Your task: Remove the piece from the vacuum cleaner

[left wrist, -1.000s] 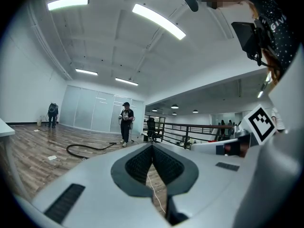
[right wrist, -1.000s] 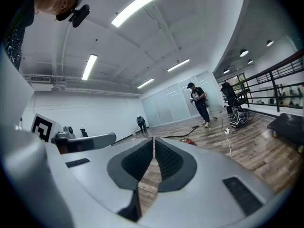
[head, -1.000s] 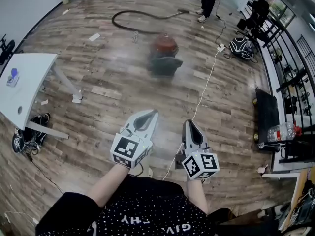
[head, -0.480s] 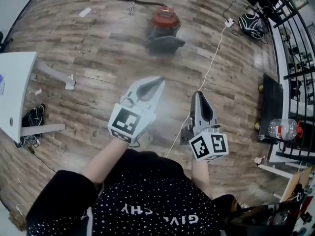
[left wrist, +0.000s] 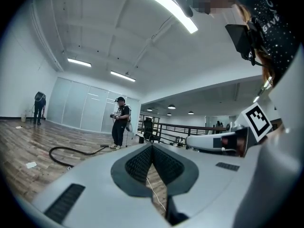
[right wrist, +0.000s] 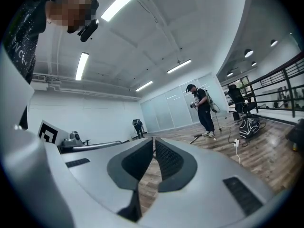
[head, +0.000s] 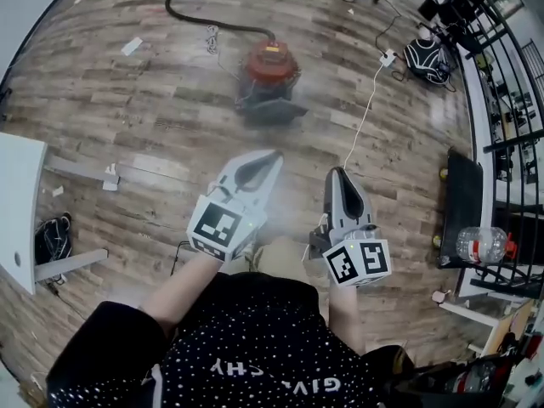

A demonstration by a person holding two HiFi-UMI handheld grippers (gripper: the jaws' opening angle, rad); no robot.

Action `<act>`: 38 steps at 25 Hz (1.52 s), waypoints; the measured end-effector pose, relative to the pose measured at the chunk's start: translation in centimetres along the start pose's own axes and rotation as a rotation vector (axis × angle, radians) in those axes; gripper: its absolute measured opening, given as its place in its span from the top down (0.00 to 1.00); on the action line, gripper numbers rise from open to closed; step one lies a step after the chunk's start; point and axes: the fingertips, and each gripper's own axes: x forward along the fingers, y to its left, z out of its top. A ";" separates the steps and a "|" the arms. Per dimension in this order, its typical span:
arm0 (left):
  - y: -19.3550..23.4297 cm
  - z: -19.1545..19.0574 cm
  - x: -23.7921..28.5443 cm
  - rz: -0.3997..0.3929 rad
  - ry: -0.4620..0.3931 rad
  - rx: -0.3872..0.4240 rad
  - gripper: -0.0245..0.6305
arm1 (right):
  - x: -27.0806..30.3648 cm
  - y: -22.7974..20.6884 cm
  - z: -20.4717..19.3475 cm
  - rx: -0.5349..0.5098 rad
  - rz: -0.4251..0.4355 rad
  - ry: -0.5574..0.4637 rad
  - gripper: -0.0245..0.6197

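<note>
The red canister vacuum cleaner (head: 270, 65) stands on the wood floor ahead of me, its grey front part (head: 272, 110) towards me. Its black hose (head: 201, 19) loops away to the far left; the hose (left wrist: 66, 152) also shows in the left gripper view. My left gripper (head: 271, 156) and right gripper (head: 338, 173) are held side by side in front of my body, well short of the vacuum. Both point towards it, shut and empty. In the gripper views the left gripper (left wrist: 152, 146) and right gripper (right wrist: 154, 141) show their pads pressed together.
A white cable (head: 365, 113) runs across the floor from between my grippers to a plug block at the far right. A white table (head: 15, 195) stands at left with shoes (head: 51, 238) beneath. A black bag (head: 429, 58), railing and water bottle (head: 480, 243) line the right. A person (left wrist: 121, 123) stands beyond the hose.
I have come closer to the vacuum cleaner, and the table has slid towards the left edge of the head view. Both grippers stay shut in front of me.
</note>
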 end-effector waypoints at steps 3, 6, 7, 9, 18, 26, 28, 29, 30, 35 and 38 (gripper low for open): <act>1.1 -0.4 2.1 0.015 0.012 0.001 0.95 | 1.9 -2.1 0.1 0.005 0.007 0.012 0.94; 2.6 -0.9 4.5 0.040 0.031 -0.007 0.95 | 4.7 -4.5 -0.3 0.028 0.026 0.035 0.94; 3.2 -1.1 5.5 0.047 0.037 -0.007 0.95 | 5.8 -5.4 -0.4 0.037 0.033 0.044 0.94; 4.9 -1.5 8.1 0.059 0.054 -0.006 0.95 | 8.6 -7.4 -0.6 0.041 0.046 0.064 0.95; 13.4 -5.3 22.0 0.108 0.066 -0.059 0.95 | 21.3 -19.3 -6.3 -0.023 0.144 0.187 0.94; 20.8 -19.3 27.8 0.123 0.088 -0.063 0.95 | 28.4 -28.4 -19.5 -0.072 0.161 0.246 0.94; 22.2 -24.1 28.1 0.120 0.098 -0.022 0.95 | 29.3 -30.4 -23.9 -0.067 0.153 0.241 0.94; 23.0 -26.5 28.1 0.125 0.101 -0.005 0.95 | 29.7 -31.4 -26.2 -0.062 0.151 0.238 0.94; 23.8 -28.9 28.0 0.133 0.101 0.004 0.95 | 30.1 -32.4 -28.4 -0.056 0.148 0.234 0.94; 27.0 -39.2 27.7 0.162 0.091 0.040 0.95 | 31.8 -35.9 -37.6 -0.062 0.161 0.217 0.94; 28.8 -43.0 27.9 0.196 0.047 0.073 0.95 | 33.0 -37.2 -41.9 -0.068 0.203 0.218 0.86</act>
